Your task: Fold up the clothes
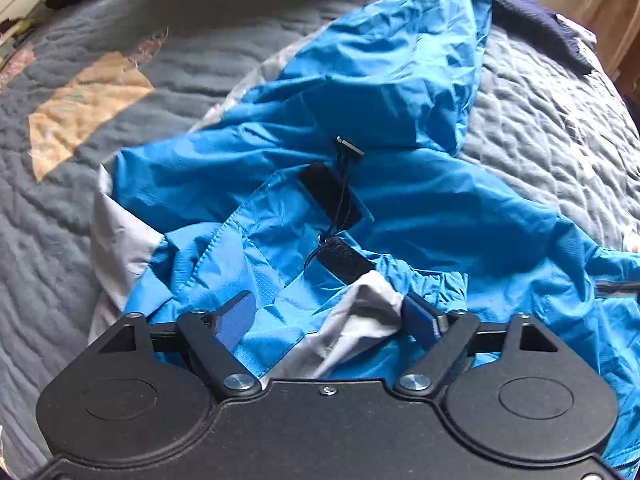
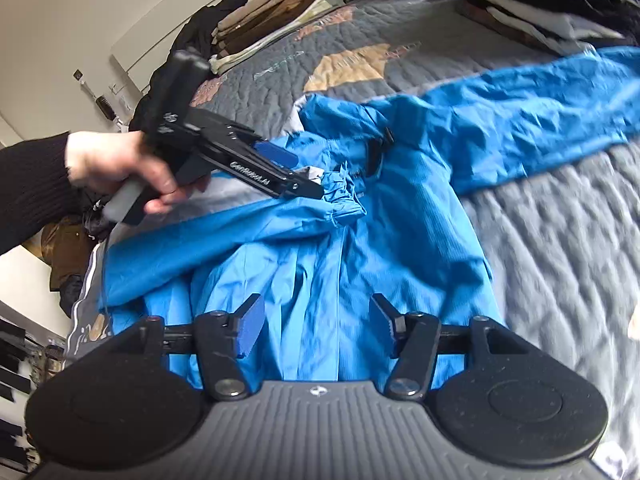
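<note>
both grippers over a crumpled bright blue thin-shell jacket with pale grey lining [image 1: 400, 200], spread on a grey quilted bedspread with a tan patch [image 1: 120, 184]. left gripper [image 1: 332, 316] low at the jacket's bunched edge, blue pads spread wide, a fold of pale grey lining fabric [image 1: 360, 320] humped up between them but not pinched, touching or just beside the right-hand pad, which of the two hard to tell. just ahead of it, two black rectangular tabs [image 1: 332, 196] on the blue cloth, with a thin black drawcord and small toggle [image 1: 350, 146] running across them. one long blue sleeve [image 1: 408, 48] stretched away toward the far edge of the bed.

right gripper [image 2: 316, 326] hovering above the pleated lower body of the jacket, jaws parted wide, nothing between them, blue cloth showing in the gap. in the right wrist view, the left gripper seen from the side, held by a hand [image 2: 116, 168] in a black ribbed sleeve [image 2: 32, 188], its tip down at the gathered collar area near the middle of the garment. sleeve extended to the right across the quilt.

stacks of folded dark and pale clothes [image 2: 540, 4] at the far end of the bed, another pile of brown and cream garments [image 2: 272, 12] against the wall. dark navy knit item [image 1: 544, 28] near the bed's far right corner, apart from the jacket.
</note>
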Tool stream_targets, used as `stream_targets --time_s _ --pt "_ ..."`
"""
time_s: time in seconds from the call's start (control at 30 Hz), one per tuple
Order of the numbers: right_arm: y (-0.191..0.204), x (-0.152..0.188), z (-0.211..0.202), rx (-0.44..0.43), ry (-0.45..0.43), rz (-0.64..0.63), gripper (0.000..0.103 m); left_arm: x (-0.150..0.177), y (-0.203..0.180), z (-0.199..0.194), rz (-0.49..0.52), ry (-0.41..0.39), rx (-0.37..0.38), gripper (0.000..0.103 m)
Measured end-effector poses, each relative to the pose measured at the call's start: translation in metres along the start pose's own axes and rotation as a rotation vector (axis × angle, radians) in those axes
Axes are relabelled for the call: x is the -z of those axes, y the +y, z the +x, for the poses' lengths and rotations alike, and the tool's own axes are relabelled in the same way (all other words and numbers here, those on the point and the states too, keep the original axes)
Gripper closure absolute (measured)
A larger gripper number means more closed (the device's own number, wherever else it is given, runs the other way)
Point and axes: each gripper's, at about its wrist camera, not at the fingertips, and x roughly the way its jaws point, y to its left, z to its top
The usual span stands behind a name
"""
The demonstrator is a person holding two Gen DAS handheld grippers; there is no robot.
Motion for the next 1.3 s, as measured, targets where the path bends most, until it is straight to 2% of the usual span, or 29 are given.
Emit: stream_targets --time_s 0.13,0.2,0.23,0.27,0.37,0.47,0.57,0.7,0.77,0.9,0.97,1.03,1.07,1.17,1.3 --pt "-0.009 0.012 -0.003 -0.008 0.009 0.039 0.045 0.001 0.001 0.015 -0.028 0.046 0.028 0.013" --pt "-0.013 0.012 -0.004 -0.015 0.001 0.06 0.045 0.002 0.002 0.017 -0.05 0.038 0.044 0.02" --pt "-0.014 0.011 -0.005 -0.02 -0.005 0.068 0.045 0.002 0.002 0.017 -0.063 0.036 0.055 0.029" --pt "-0.015 0.009 -0.006 -0.026 -0.011 0.069 0.045 0.002 0.001 0.016 -0.077 0.035 0.07 0.045" --pt "-0.013 -0.002 -0.007 -0.037 -0.038 0.052 0.045 0.003 -0.002 0.01 -0.092 0.024 0.1 0.064" --pt "-0.01 -0.016 -0.01 -0.069 -0.07 0.037 0.045 0.003 -0.003 -0.003 -0.094 -0.022 0.089 0.072" --pt "-0.004 -0.029 -0.013 -0.098 -0.104 0.009 0.044 0.0 0.0 -0.022 -0.115 -0.099 0.071 0.075" --pt "0.006 -0.041 -0.017 -0.124 -0.143 -0.033 0.043 -0.017 0.011 -0.053 -0.158 -0.243 0.032 0.075" --pt "0.01 -0.046 -0.018 -0.131 -0.155 -0.037 0.043 -0.026 0.016 -0.054 -0.173 -0.282 -0.012 0.075" --pt "0.013 -0.05 -0.019 -0.138 -0.166 -0.042 0.043 -0.03 0.02 -0.035 -0.203 -0.263 -0.075 0.07" --pt "0.013 -0.05 -0.018 -0.135 -0.163 -0.046 0.043 -0.033 0.022 -0.025 -0.218 -0.253 -0.106 0.062" --pt "0.012 -0.048 -0.018 -0.128 -0.155 -0.047 0.043 -0.035 0.024 -0.016 -0.232 -0.243 -0.138 0.058" --pt "0.012 -0.047 -0.017 -0.125 -0.151 -0.048 0.043 -0.033 0.024 -0.021 -0.243 -0.247 -0.142 0.052" --pt "0.011 -0.045 -0.017 -0.12 -0.137 -0.054 0.043 -0.006 0.018 -0.062 -0.297 -0.299 -0.155 0.045" --pt "0.012 -0.047 -0.015 -0.122 -0.139 -0.04 0.043 0.047 0.005 -0.113 -0.39 -0.389 -0.205 0.044"
